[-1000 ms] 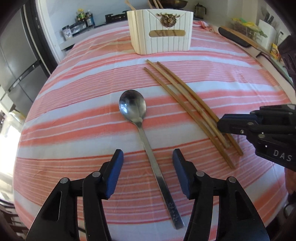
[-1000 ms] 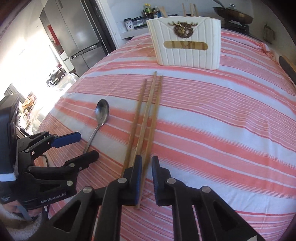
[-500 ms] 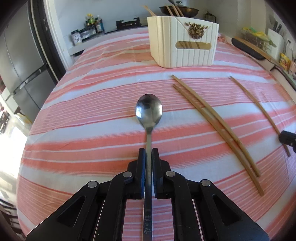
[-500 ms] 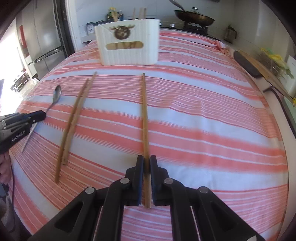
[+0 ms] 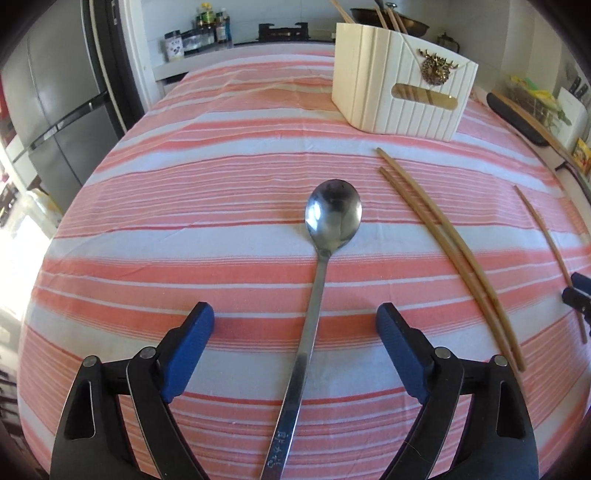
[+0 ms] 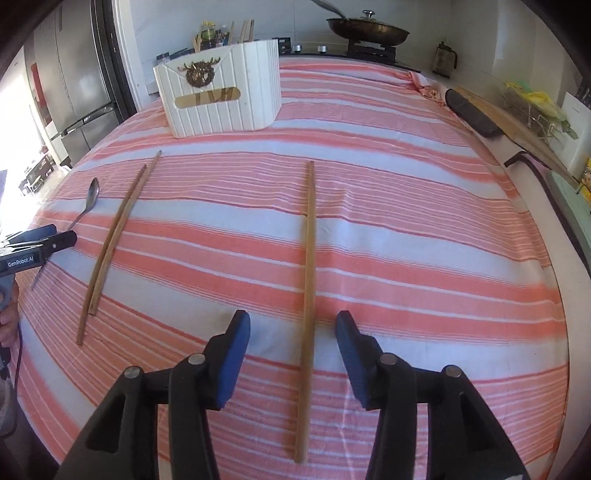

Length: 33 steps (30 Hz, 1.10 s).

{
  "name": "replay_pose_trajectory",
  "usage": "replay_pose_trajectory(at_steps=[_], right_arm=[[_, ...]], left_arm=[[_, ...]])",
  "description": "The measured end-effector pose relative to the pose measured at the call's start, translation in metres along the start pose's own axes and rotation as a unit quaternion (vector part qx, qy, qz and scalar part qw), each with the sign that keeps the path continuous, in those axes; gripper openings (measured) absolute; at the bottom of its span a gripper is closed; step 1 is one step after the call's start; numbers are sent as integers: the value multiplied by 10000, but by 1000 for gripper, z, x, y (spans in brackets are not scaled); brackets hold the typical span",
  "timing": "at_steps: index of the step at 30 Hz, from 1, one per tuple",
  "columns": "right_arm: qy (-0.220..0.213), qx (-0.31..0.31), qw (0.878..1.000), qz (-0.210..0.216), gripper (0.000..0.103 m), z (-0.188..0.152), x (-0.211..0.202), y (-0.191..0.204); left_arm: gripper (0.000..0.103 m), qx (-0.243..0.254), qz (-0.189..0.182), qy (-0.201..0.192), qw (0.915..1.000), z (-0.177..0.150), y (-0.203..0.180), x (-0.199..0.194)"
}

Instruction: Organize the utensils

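A steel spoon lies on the striped tablecloth, its handle running between the fingers of my open left gripper. Two wooden chopsticks lie side by side to its right. A single chopstick lies apart, between the fingers of my open right gripper; it also shows in the left wrist view. The spoon and the chopstick pair show at the left of the right wrist view. A white ribbed utensil box with chopsticks in it stands at the far side.
A fridge stands at the left. Jars sit on the counter behind the table. A pan sits on the stove. A dark board and a rack lie at the right edge.
Both grippers have opened. The left has let go of the spoon handle and the right has let go of the single chopstick; both lie on the cloth.
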State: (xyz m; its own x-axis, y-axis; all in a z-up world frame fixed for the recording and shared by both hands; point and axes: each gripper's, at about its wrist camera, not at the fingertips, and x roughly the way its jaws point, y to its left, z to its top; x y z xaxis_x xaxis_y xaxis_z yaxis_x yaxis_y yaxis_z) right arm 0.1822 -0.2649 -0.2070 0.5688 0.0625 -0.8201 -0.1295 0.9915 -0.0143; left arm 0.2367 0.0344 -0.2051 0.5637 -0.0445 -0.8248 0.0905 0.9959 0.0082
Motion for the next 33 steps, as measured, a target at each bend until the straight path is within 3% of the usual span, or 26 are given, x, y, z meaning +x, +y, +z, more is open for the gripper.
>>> replay_pose_trajectory(at_steps=[4, 8, 13, 17, 21, 24, 25, 28, 29, 33], right_arm=[[35, -59, 10000, -17, 50, 9, 8, -1], [-64, -110, 9999, -23, 50, 6, 7, 0], [487, -326, 9981, 200, 50, 9, 2, -5], [952, -486, 9934, 423, 49, 26, 12, -10], [1015, -437, 9929, 433, 31, 59, 33, -16], [1017, -229, 9932, 512, 29, 82, 50, -22], [999, -166, 9935, 517, 29, 90, 55, -23], [921, -23, 9946, 483, 21, 111, 71, -23], [895, 19, 9951, 431, 8, 117, 76, -24], [735, 405, 9946, 604, 6, 131, 82, -35]], left_arm=[[100, -49, 0, 113, 9999, 2, 5, 5], [100, 37, -24, 161, 9999, 1, 6, 3], [99, 318, -230, 557, 9977, 7, 8, 3], [90, 522, -320, 699, 9957, 24, 1, 10], [79, 661, -320, 734, 9946, 47, -5, 22], [68, 629, -335, 800, 9942, 60, -9, 30], [64, 633, -338, 810, 9941, 62, -11, 32], [36, 710, -456, 752, 9936, 68, -21, 33], [36, 753, -409, 739, 9936, 69, -24, 33], [36, 656, -533, 605, 9946, 72, -21, 27]])
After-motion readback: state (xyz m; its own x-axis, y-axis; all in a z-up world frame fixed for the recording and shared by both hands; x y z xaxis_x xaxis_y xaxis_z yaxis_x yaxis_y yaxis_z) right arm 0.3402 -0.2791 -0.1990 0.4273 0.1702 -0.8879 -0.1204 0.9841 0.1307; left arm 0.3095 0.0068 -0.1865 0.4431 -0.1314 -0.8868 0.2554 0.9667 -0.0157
